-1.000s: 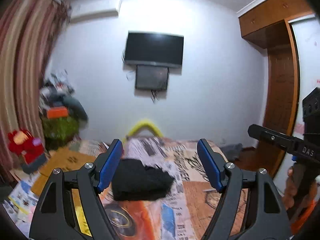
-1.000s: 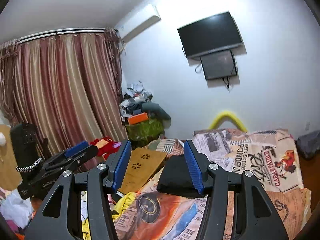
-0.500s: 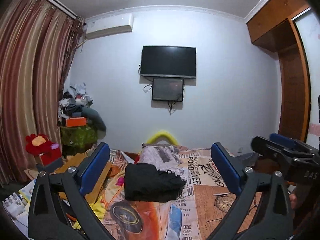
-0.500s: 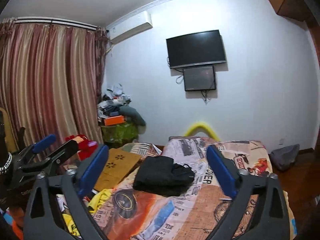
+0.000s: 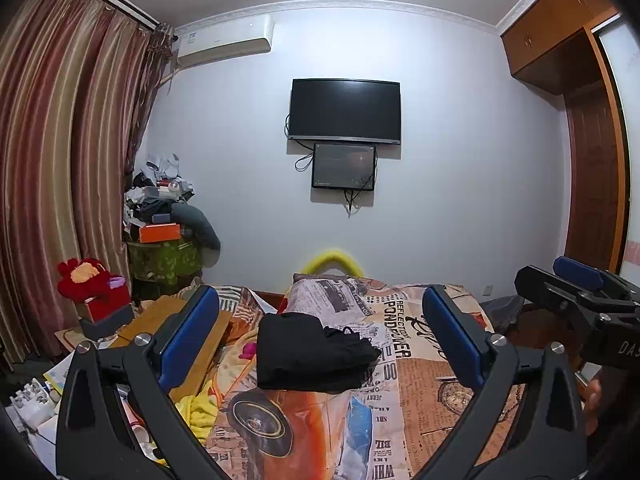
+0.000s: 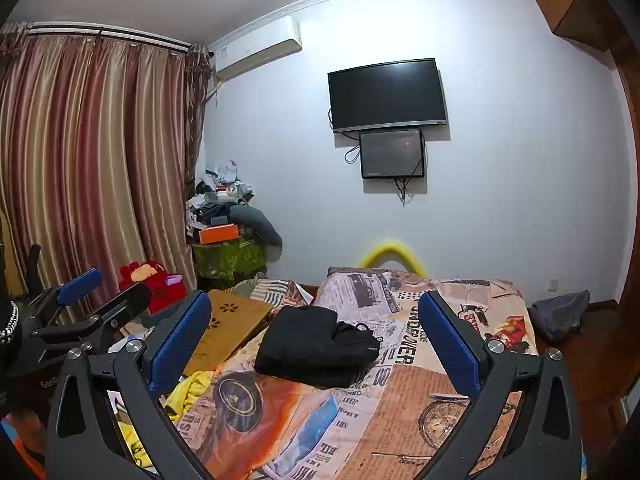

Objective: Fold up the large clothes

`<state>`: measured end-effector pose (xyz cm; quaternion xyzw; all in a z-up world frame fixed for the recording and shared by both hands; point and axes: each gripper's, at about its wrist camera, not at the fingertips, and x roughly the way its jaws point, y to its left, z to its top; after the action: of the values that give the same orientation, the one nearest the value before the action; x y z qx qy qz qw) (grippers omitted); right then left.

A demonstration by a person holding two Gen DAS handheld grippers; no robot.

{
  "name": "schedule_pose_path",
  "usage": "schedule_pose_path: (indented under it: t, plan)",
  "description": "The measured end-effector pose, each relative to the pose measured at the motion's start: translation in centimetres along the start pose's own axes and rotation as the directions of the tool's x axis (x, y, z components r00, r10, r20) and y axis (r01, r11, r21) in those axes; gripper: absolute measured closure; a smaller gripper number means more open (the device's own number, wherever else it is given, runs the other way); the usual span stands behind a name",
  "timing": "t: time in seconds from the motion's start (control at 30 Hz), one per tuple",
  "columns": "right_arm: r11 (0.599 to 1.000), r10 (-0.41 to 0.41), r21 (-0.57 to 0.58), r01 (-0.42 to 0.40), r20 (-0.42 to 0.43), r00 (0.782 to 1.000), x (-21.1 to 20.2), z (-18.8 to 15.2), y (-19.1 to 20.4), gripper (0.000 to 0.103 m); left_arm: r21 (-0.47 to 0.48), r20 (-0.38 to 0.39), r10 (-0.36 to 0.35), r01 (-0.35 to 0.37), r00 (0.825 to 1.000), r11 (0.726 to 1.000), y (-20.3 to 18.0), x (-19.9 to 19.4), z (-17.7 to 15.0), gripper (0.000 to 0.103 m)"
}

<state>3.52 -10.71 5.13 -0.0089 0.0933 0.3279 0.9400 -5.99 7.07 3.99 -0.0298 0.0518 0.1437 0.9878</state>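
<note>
From the left wrist, the left gripper (image 5: 320, 334) hung above the bed with its blue pads (image 5: 188, 338) spread wide and nothing between them. The black garment (image 5: 312, 354), folded into a compact bundle, lay on the newspaper-print bedspread (image 5: 420, 360), well ahead of the tips. The right gripper (image 5: 576, 280) poked in at the right edge.

From the right wrist, the right gripper (image 6: 316, 338) was likewise gaping, holding nothing. The black garment (image 6: 316, 346) sat mid-bed beside a wooden lap desk (image 6: 228, 328). The left gripper (image 6: 88, 292) showed at far left.
</note>
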Motion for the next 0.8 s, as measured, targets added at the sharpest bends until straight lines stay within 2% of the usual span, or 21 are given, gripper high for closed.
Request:
schedule_pose_path:
  t: [0.8]
  plan:
    - [1.000, 0.001, -0.002, -0.001, -0.027, 1.000, -0.51, 0.60, 0.31, 0.000, 0.006, -0.012, 0.010, -0.010, 1.000, 1.000, -0.30, 0.33, -0.41, 0.001]
